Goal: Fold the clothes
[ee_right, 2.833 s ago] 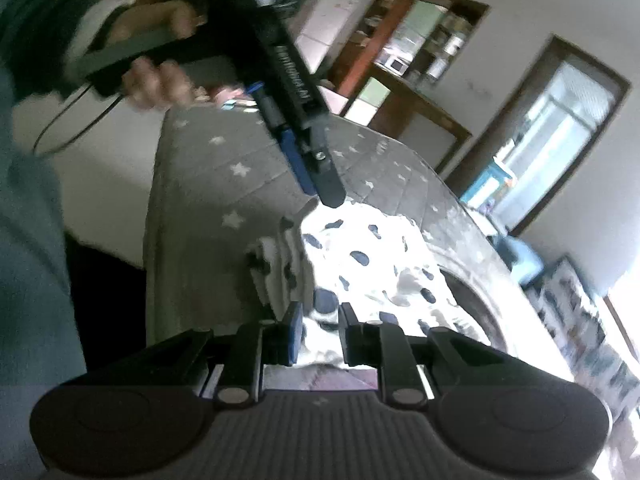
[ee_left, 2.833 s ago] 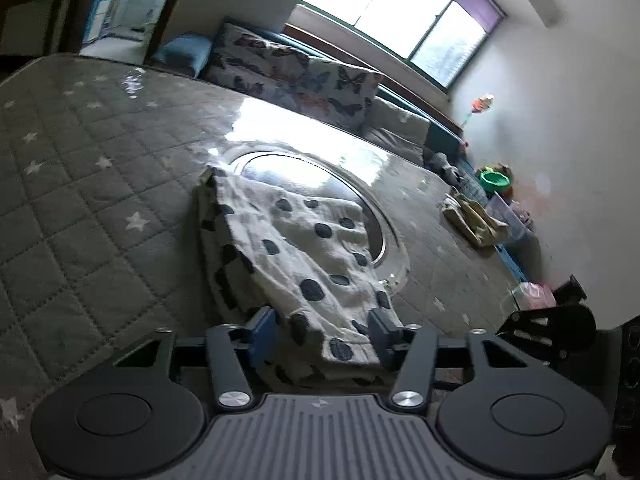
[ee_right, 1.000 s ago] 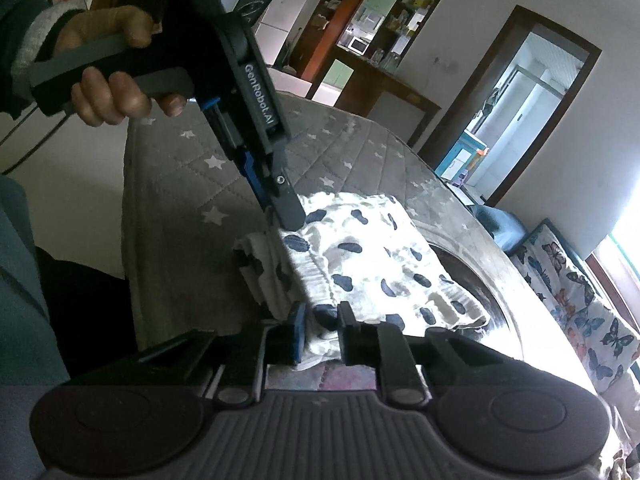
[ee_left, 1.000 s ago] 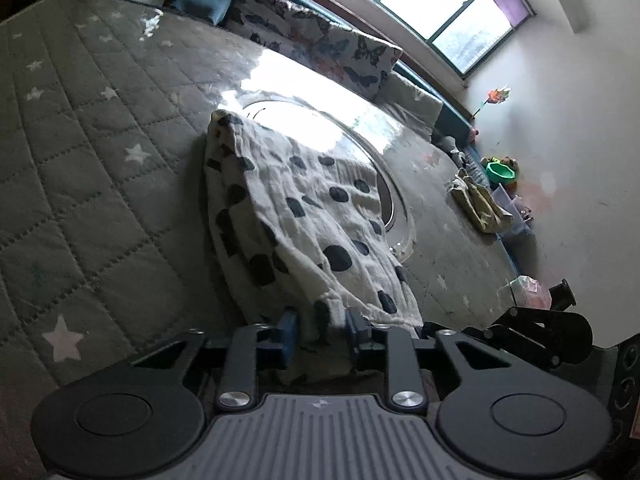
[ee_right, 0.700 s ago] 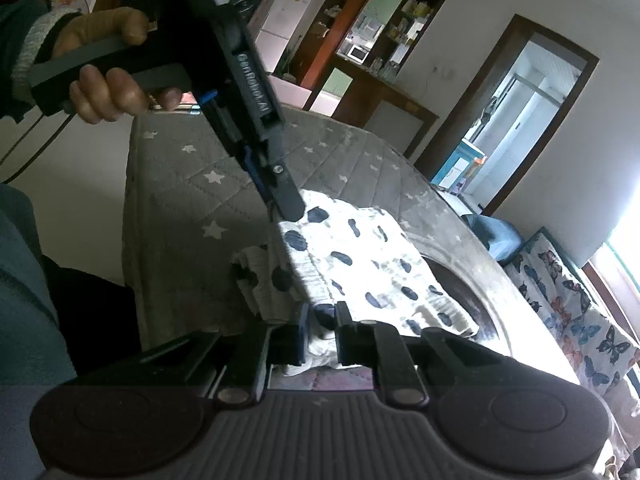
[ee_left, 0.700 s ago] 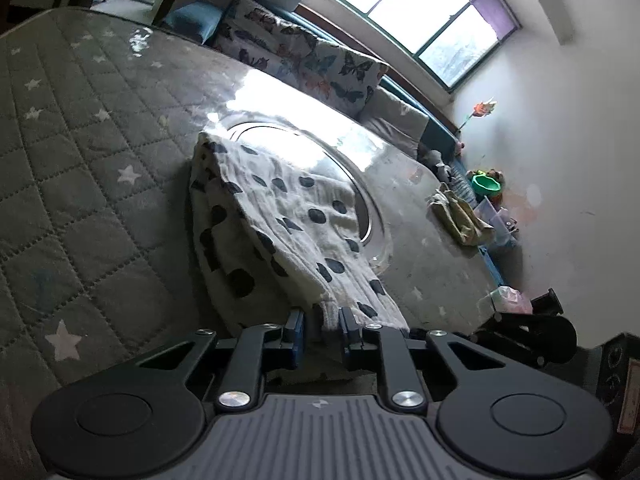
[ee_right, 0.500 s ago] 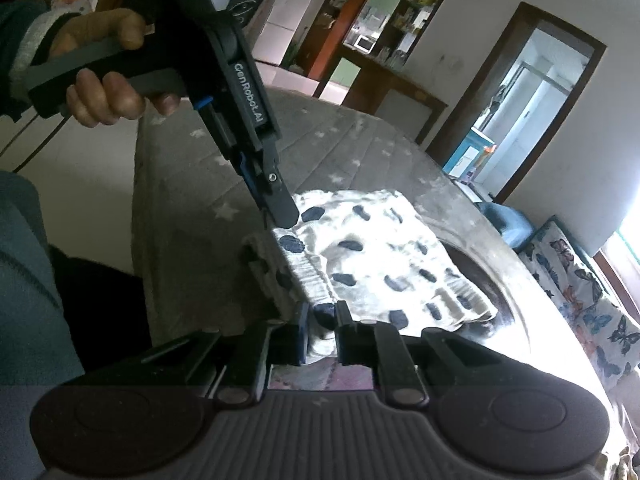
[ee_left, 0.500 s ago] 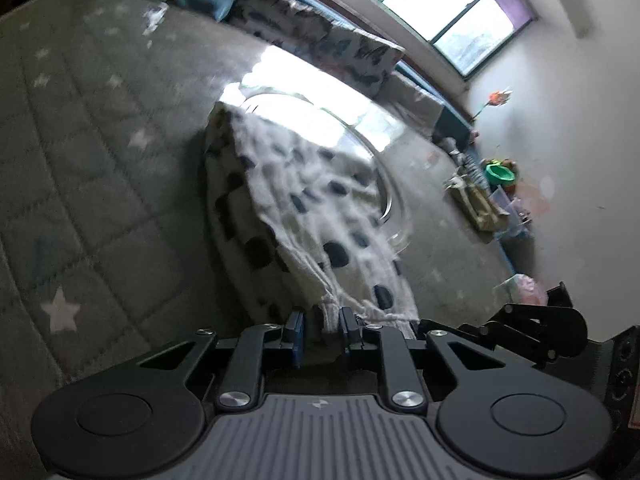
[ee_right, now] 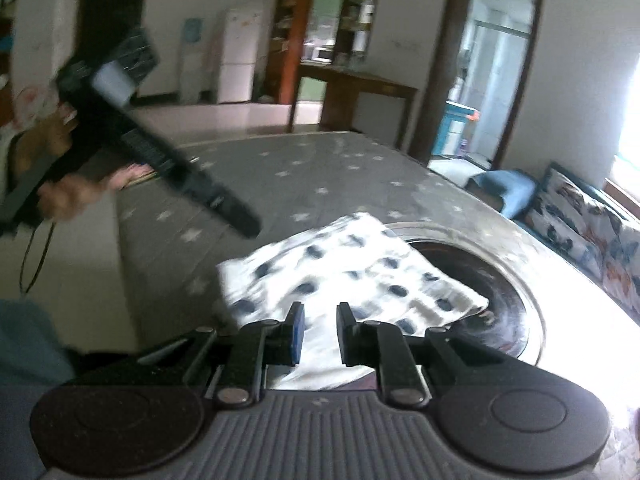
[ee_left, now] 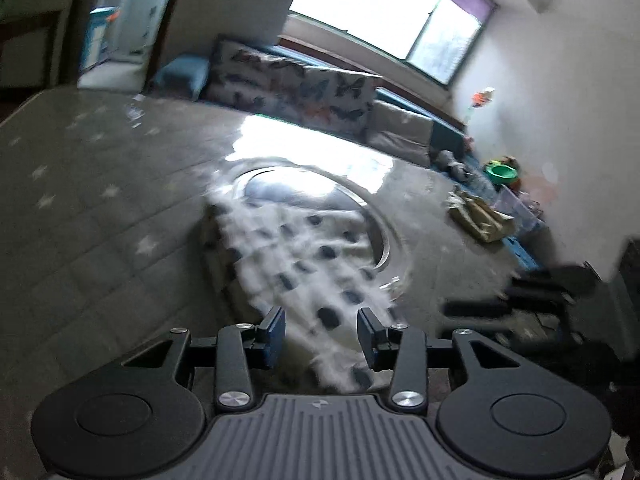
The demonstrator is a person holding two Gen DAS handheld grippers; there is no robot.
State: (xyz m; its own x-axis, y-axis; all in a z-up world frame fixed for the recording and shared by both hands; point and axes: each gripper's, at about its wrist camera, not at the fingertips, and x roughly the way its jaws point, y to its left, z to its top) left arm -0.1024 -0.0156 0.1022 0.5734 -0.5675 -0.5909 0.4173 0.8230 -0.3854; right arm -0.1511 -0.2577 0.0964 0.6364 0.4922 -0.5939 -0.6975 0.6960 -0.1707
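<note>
A folded white cloth with dark spots [ee_left: 308, 264] lies on the grey star-quilted table [ee_left: 80, 216], partly over a round glass inset [ee_left: 320, 188]. My left gripper [ee_left: 320, 334] is open and empty, just above the cloth's near edge. My right gripper [ee_right: 319, 330] is open and empty over the cloth [ee_right: 344, 276] from the other side. The left gripper also shows in the right wrist view [ee_right: 168, 160], raised above the table in a hand. Both views are motion-blurred.
A yellowish cloth [ee_left: 478, 220] lies at the table's far right. A butterfly-print sofa [ee_left: 304, 92] stands behind the table under a window. A doorway and shelves [ee_right: 344, 40] are across the room.
Both grippers have opened and let go of the spotted cloth, which now lies folded flat on the table. Both grippers have lifted and pulled back from it.
</note>
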